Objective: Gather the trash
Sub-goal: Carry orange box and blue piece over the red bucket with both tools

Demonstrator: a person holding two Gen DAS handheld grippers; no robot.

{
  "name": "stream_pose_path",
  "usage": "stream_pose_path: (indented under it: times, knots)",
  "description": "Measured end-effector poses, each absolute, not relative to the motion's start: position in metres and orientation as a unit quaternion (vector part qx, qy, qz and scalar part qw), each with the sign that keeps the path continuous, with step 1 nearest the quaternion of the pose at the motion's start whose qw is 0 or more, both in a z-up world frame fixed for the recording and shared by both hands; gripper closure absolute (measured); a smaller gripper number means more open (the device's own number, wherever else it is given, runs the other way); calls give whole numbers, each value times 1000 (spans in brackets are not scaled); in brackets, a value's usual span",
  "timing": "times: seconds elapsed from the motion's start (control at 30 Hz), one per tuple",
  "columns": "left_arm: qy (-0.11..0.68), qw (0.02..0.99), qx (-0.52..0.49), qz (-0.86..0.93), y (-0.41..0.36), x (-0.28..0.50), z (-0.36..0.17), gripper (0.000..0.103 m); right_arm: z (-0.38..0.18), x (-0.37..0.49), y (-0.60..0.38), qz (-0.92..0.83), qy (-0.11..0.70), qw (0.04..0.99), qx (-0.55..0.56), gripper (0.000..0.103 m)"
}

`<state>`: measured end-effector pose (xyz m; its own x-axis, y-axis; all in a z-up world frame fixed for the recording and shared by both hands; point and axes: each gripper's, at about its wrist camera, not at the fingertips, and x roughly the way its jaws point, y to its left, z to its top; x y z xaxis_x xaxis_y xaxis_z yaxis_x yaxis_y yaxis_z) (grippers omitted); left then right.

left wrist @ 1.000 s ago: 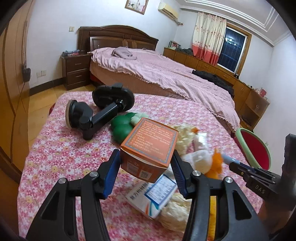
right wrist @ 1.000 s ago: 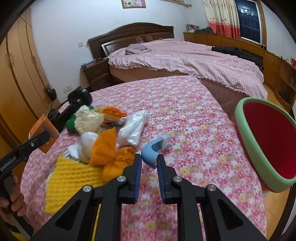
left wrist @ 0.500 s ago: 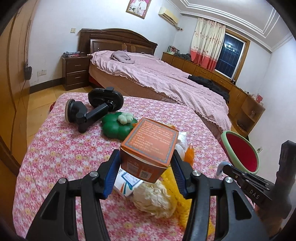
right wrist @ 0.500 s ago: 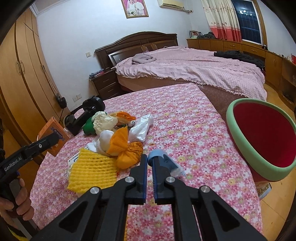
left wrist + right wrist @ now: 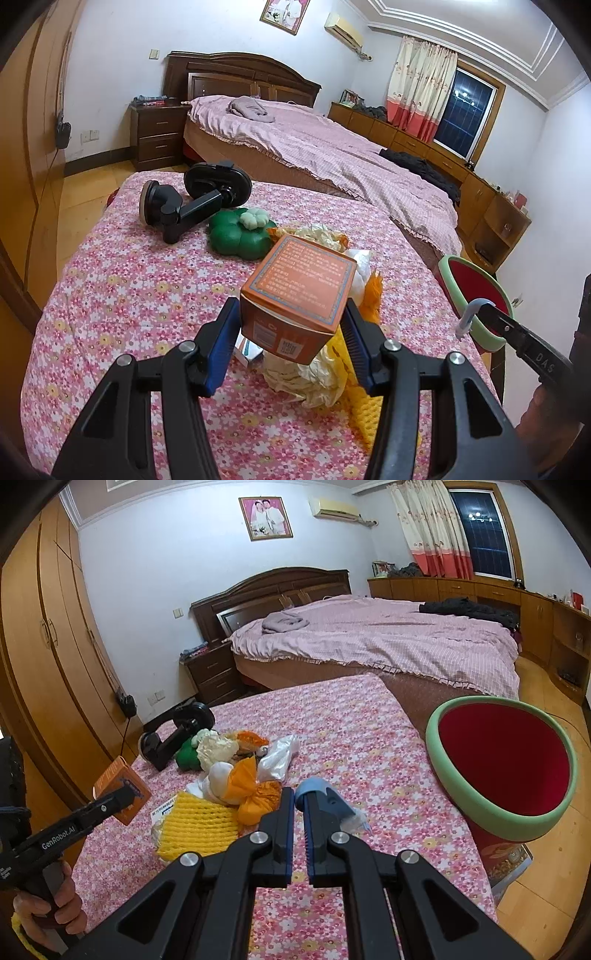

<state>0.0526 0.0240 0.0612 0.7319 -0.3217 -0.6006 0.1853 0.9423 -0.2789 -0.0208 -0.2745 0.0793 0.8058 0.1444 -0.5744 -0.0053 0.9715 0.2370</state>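
My left gripper is shut on an orange carton and holds it above the flowered table; it also shows in the right wrist view. My right gripper is shut on a small blue plastic piece, lifted over the table; this piece also shows in the left wrist view. A red bin with a green rim stands off the table's right edge. A trash pile lies on the table: yellow foam net, orange wrappers, clear plastic bag.
A black phone mount and a green flower-shaped object lie at the table's far left. A medicine box lies under the carton. A bed stands beyond the table, a wardrobe at the left.
Both grippers have risen from the table with their items. The right gripper has carried the blue piece up and toward the bin. The left keeps the carton.
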Motion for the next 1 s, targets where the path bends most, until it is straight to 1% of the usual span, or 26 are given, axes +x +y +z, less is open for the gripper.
stream_pose_path:
  times: [0.23,0.5,0.77,1.0]
  knots:
    - [344,923,-86,-149,12,52,67,48,89,-27,-288,35,298,947,116,97]
    - [339,922,-60,-176,-20,61,85,48,103,-27,-317,22,280,953,111,97]
    - [355,907,-45,-222,-70,83,89,48,114,-26,-353,-11,262,959,104,97]
    - [374,890,-32,-258,-120,104,90,48,109,-18,-399,-38,262,957,116,97]
